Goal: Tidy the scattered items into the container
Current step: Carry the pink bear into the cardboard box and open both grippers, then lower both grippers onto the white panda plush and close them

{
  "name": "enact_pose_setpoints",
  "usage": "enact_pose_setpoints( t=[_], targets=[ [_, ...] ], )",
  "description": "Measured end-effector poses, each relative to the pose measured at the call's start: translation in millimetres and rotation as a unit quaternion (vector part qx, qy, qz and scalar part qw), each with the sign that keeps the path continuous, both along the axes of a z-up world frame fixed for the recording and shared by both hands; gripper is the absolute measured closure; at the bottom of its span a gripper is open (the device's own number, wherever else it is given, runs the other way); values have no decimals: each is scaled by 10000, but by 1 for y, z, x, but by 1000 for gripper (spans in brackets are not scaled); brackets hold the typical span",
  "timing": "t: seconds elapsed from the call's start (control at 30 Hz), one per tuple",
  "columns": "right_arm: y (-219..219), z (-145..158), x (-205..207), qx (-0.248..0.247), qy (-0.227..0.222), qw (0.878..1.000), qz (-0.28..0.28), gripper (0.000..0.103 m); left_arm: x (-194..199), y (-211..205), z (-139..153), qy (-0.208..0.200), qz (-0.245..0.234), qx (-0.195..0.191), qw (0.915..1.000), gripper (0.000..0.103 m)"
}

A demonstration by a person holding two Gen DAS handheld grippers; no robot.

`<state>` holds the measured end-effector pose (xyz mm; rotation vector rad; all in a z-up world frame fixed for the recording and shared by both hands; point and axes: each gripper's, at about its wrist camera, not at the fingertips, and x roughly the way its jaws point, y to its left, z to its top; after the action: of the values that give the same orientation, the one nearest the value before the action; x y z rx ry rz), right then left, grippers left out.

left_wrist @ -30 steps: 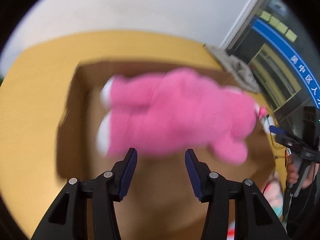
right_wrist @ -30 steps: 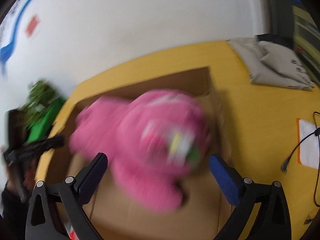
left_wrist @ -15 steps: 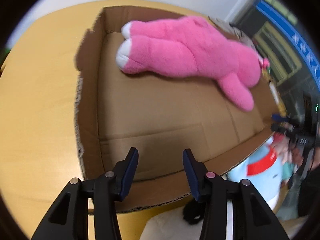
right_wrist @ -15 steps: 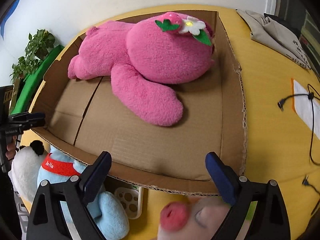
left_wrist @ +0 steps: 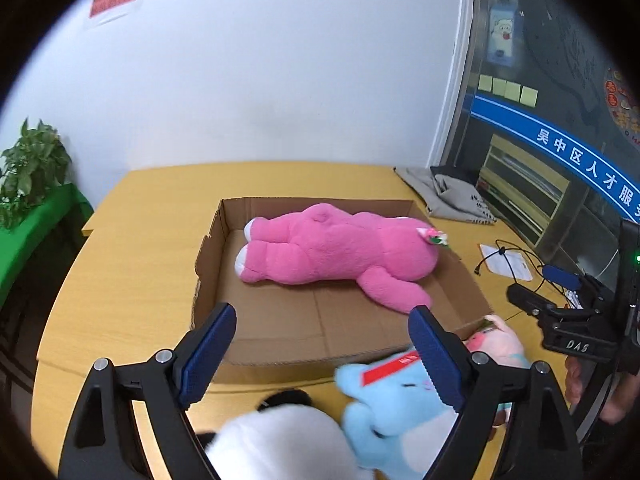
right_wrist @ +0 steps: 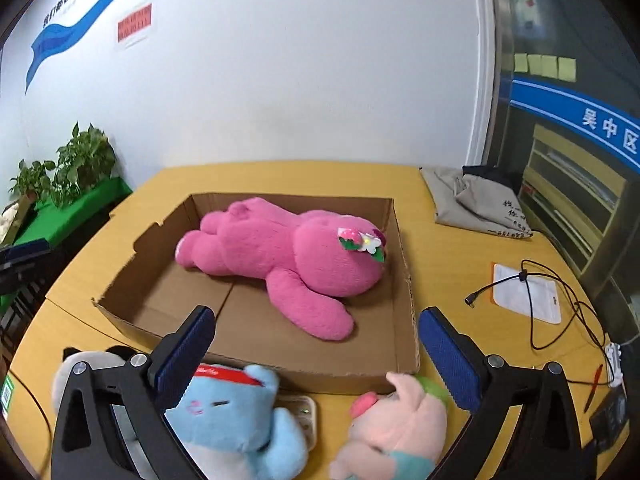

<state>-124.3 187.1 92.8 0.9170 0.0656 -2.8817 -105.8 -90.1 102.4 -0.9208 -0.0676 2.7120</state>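
Left wrist: left tongs [left_wrist: 320, 346] are hanging wide open and empty, having pulled back from the cardboard box [left_wrist: 208, 264]; the pink plush bear [left_wrist: 340, 256] is now lying inside.
Right wrist: right tongs [right_wrist: 316, 350] are gaping empty above the blue plush [right_wrist: 228, 412] and pink pig plush [right_wrist: 400, 420], both waiting on the table [right_wrist: 448, 264].

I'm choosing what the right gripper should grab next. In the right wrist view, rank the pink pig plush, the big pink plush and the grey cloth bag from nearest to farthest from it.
1. Pink pig plush: just below the open right gripper, outside the box.
2. Big pink plush: lying in the cardboard box, straight ahead.
3. Grey cloth bag: far right corner of the table.
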Motion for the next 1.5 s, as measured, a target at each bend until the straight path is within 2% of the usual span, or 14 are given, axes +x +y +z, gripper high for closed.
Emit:
enact_pose_setpoints(
  t=[0.17,0.7,1.13,1.27,1.33,1.5],
  targets=[
    [-7,5,20,218,108,9997,-10,0,20,8,-5,-37,6,101,9999,15],
    [4,-1,34,134,44,9999,-73,0,35,16,-10,-125,72,111,9998,15],
    [4,-8,34,118,-48,9999,-19,0,43,-1,-20,-304,59,269,9992,15],
    [-9,-18,39,-22,-173,9989,427,0,49,-25,-34,-459,245,352,9980,15],
    [-24,-28,43,-167,-331,9953,894,0,52,-42,-45,-590,355,436,9967,15],
    [-89,-66,61,-333,-846,9692,2287,0,51,-87,-79,-1097,649,730,9892,15]
  ],
)
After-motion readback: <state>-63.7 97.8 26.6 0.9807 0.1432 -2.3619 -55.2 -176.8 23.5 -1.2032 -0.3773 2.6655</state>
